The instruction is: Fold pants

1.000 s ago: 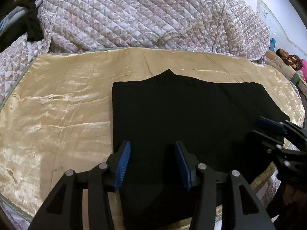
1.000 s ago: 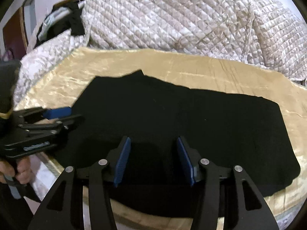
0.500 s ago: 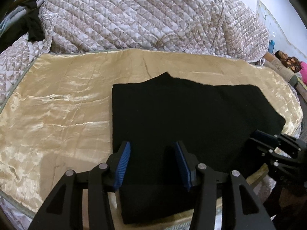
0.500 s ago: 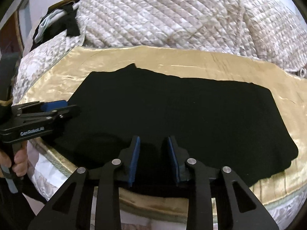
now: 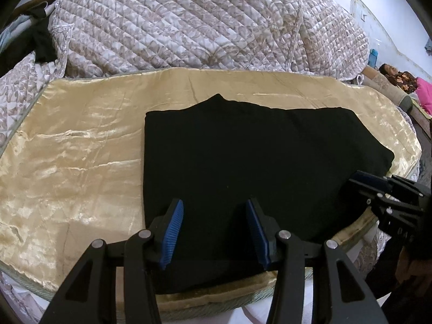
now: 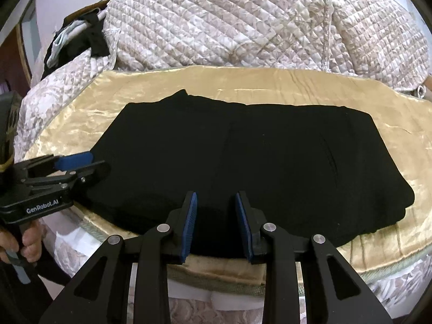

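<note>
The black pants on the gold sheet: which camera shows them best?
The right wrist view: the pants lie whole across the gold sheet, every edge showing. In the left wrist view the pants are cut off at the right by the right gripper.

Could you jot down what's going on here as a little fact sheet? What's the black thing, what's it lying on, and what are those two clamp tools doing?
Garment: black pants, folded flat
Surface: gold satin cloth over a bed
Behind: quilted bedspread, bunched up
Left gripper: open, over the pants' near edge
Right gripper: jaws narrowed, a gap showing; has just been closing over the near edge
Holder: a hand on the left gripper's handle
</note>
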Action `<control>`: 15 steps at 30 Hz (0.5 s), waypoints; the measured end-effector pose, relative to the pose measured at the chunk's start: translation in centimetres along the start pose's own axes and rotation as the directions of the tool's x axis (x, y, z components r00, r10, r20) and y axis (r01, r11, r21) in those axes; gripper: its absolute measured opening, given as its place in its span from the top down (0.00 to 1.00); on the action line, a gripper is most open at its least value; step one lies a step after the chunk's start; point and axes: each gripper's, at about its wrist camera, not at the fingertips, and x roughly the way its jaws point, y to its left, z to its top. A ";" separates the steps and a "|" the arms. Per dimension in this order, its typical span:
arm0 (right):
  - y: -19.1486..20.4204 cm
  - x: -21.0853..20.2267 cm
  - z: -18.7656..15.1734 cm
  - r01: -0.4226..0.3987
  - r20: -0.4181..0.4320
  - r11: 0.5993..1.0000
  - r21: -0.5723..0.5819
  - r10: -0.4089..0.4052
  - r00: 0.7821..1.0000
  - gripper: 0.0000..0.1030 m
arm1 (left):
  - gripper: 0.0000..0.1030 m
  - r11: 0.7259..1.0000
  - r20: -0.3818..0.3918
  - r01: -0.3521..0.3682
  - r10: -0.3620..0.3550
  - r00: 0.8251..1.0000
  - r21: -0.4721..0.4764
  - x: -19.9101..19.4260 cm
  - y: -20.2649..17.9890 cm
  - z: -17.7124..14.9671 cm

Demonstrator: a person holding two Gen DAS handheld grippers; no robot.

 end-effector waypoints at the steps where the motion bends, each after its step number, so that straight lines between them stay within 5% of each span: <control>1: -0.2 -0.1 0.0 0.009 0.001 1.000 0.005 -0.009 1.000 0.71 | 0.50 1.000 0.001 -0.001 0.001 1.000 0.000 0.0 0.0 0.0; 10: -3.6 -1.3 0.2 0.070 0.035 0.988 0.138 -0.076 0.997 0.71 | 0.50 1.000 0.001 -0.001 0.001 1.000 0.000 0.0 0.0 0.1; 15: -7.1 -2.7 0.0 0.090 0.065 0.958 0.271 -0.112 0.992 0.53 | 0.49 1.000 0.000 0.001 -0.001 1.000 -0.002 0.0 0.0 0.1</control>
